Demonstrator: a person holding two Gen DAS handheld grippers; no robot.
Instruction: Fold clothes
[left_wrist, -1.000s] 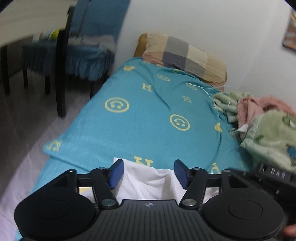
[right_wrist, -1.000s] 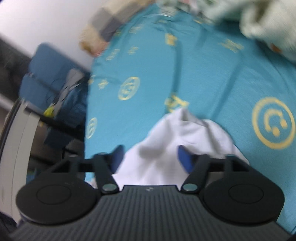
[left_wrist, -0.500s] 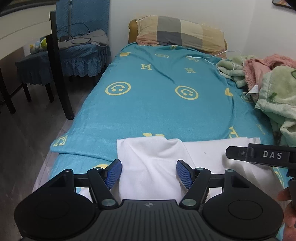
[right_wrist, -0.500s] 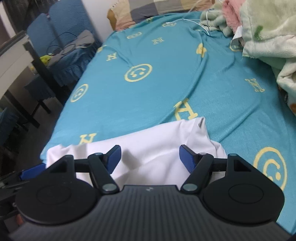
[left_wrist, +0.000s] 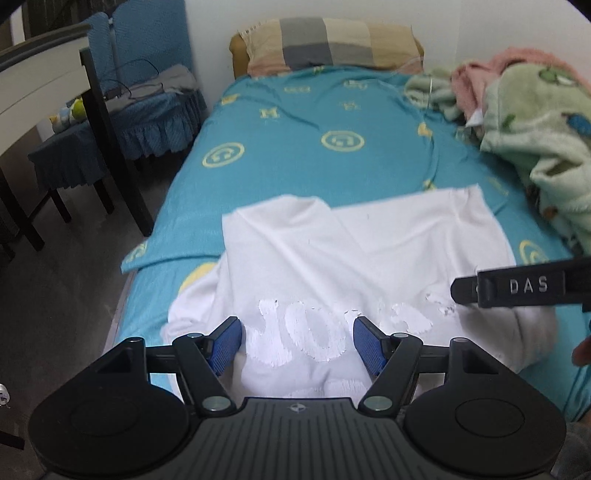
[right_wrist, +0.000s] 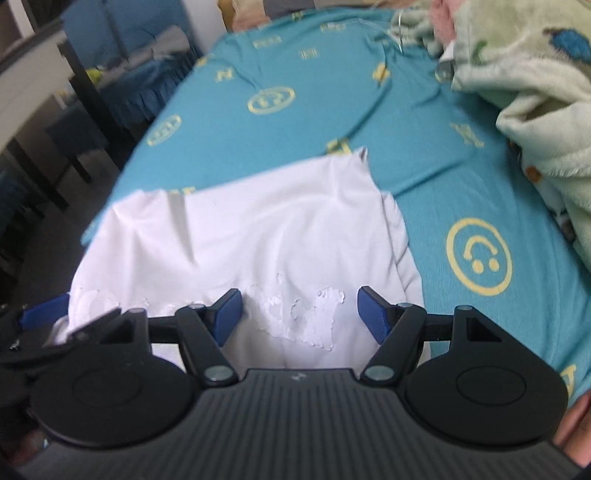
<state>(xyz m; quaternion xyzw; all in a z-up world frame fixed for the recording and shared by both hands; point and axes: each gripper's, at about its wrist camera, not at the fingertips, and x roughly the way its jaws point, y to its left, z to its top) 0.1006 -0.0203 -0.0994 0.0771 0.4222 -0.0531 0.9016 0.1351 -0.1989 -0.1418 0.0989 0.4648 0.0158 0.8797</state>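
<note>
- White T-shirt (left_wrist: 354, 254) lies spread on bed's teal sheet (left_wrist: 332, 110), cracked print nearest the claws.
- Left claw (left_wrist: 297, 345): jaws wide, empty, above shirt.
- Right claw (right_wrist: 299, 314): same.

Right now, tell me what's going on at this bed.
A person is folding clothes with two handheld grippers. A white T-shirt with a worn white print lies partly folded on the teal bedsheet. The left gripper and right gripper both hover open over its near edge, gripping nothing. A heap of fleece blankets sits at the bed's right side.
</note>
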